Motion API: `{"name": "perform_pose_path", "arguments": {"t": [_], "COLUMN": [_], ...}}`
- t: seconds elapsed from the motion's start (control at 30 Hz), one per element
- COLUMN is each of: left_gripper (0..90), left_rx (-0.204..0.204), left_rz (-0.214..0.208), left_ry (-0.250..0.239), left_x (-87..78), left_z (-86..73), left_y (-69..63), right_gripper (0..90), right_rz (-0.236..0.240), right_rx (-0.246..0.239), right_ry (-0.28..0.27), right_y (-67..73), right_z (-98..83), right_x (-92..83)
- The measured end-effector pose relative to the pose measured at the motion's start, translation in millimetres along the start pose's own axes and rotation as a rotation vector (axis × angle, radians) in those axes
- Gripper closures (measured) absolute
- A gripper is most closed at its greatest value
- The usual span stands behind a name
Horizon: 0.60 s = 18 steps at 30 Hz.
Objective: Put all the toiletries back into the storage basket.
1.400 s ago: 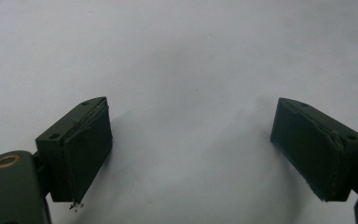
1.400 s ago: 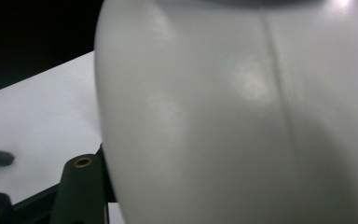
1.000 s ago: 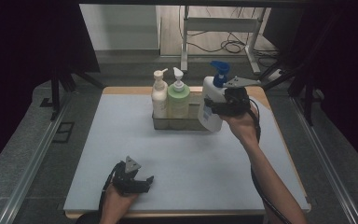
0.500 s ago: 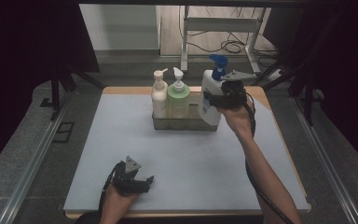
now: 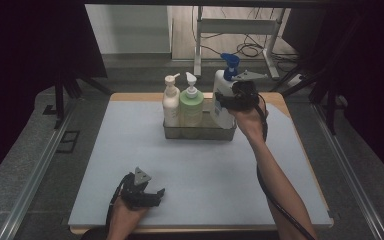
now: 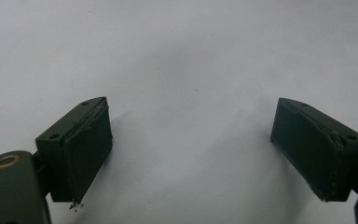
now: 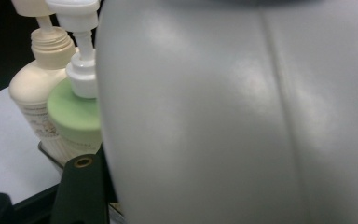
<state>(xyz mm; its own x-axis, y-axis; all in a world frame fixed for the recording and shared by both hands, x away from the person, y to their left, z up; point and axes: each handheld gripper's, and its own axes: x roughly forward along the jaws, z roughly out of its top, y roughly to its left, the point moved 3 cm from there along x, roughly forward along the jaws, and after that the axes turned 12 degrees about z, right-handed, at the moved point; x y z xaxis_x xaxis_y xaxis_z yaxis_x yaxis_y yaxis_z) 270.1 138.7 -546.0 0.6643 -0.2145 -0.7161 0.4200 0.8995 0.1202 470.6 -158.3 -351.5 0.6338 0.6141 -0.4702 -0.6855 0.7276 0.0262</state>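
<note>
Left tool (image 5: pixel 141 190) rested open and empty near the tabletop's (image 5: pixel 130 150) front edge. Right tool (image 5: pixel 235 97) gripped white bottle (image 5: pixel 222 107) at metal tray's (image 5: pixel 200 132) right end, beside green bottle (image 5: pixel 192 102) and cream bottle (image 5: pixel 171 102).

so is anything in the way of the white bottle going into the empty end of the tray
Nothing visible blocks it. The right gripper holds the white bottle at the right end of the metal tray. The cream bottle and green bottle fill the other places, close beside its slot but not in it.
</note>
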Motion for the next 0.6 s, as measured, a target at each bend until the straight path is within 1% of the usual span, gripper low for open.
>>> {"name": "perform_pose_path", "arguments": {"t": [0.23,0.6], "left_gripper": [12.1,12.1], "left_rx": [-0.002,0.001], "left_rz": [-0.001,0.000], "left_ry": [0.000,0.003], "left_x": [-0.1,-0.2], "left_z": [0.0,-0.1], "left_y": [-0.2,0.0], "right_gripper": [38.0,38.0], "right_rz": [-0.010,-0.025], "right_rx": [0.012,0.020], "right_ry": [-0.001,-0.003], "right_y": [-3.7,-9.8], "right_z": [1.2,-2.6], "right_x": [10.8,25.9]}}
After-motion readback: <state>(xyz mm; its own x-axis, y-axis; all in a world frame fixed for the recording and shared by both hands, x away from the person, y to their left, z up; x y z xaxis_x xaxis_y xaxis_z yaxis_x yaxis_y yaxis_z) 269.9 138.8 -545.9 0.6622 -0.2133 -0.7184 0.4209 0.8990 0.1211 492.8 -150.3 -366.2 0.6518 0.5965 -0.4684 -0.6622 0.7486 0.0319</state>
